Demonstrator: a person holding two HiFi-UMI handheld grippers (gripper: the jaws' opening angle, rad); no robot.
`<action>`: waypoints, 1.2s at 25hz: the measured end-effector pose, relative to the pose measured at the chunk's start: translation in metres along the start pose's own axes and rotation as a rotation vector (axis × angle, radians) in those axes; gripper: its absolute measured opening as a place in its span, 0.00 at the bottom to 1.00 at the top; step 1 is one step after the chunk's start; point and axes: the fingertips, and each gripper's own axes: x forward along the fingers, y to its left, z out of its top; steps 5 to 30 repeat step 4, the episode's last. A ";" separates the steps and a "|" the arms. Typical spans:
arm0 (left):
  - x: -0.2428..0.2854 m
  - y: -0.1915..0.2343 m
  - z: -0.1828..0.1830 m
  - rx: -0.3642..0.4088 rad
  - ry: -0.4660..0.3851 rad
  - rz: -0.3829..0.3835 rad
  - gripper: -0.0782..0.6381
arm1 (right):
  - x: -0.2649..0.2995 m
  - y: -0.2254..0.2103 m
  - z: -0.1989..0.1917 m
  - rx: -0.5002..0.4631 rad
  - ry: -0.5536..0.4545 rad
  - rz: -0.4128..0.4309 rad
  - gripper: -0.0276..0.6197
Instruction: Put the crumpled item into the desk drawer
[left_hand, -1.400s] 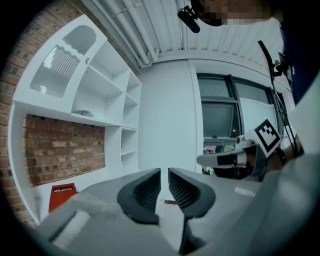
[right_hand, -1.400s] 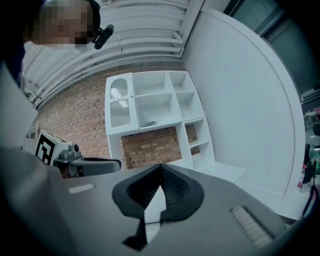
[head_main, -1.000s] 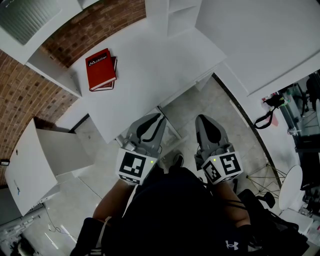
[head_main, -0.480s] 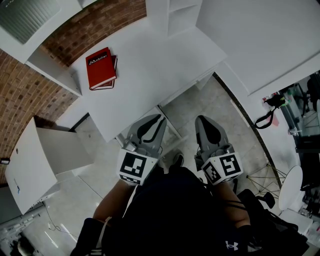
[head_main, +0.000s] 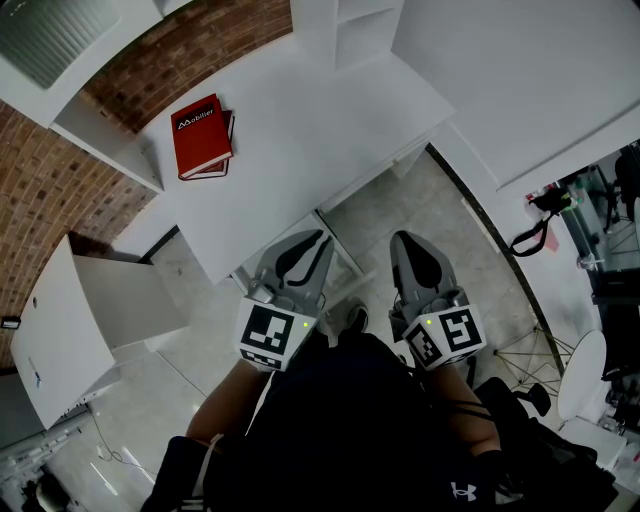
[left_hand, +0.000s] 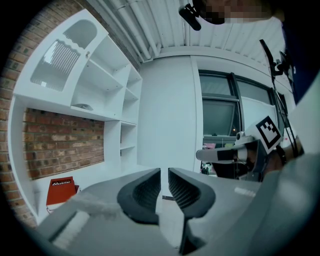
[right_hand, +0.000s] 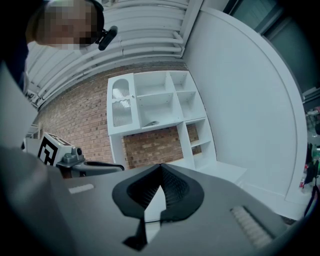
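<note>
No crumpled item shows in any view. The white desk (head_main: 300, 140) lies ahead of me, with a red book (head_main: 203, 137) at its far left corner; the left gripper view also catches the book (left_hand: 60, 190). My left gripper (head_main: 318, 240) hovers at the desk's near edge, its jaws (left_hand: 164, 172) a narrow slit apart with nothing between them. My right gripper (head_main: 405, 240) hangs beside it over the floor, its jaw tips (right_hand: 160, 167) touching and empty. Between the two, a white panel (head_main: 345, 262) sits under the desk's edge; I cannot tell whether it is the drawer.
White wall shelves (right_hand: 155, 107) stand against a brick wall behind the desk. A white cabinet with an open door (head_main: 60, 340) is at the left. A white chair and black stand (head_main: 585, 375) are at the right. The floor is pale tile.
</note>
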 end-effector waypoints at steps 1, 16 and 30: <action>0.000 0.000 -0.001 0.001 0.001 -0.001 0.18 | 0.000 0.000 0.000 -0.001 0.000 0.000 0.05; 0.000 0.000 -0.002 0.003 0.003 -0.004 0.18 | 0.000 0.001 -0.001 -0.002 -0.001 -0.001 0.05; 0.000 0.000 -0.002 0.003 0.003 -0.004 0.18 | 0.000 0.001 -0.001 -0.002 -0.001 -0.001 0.05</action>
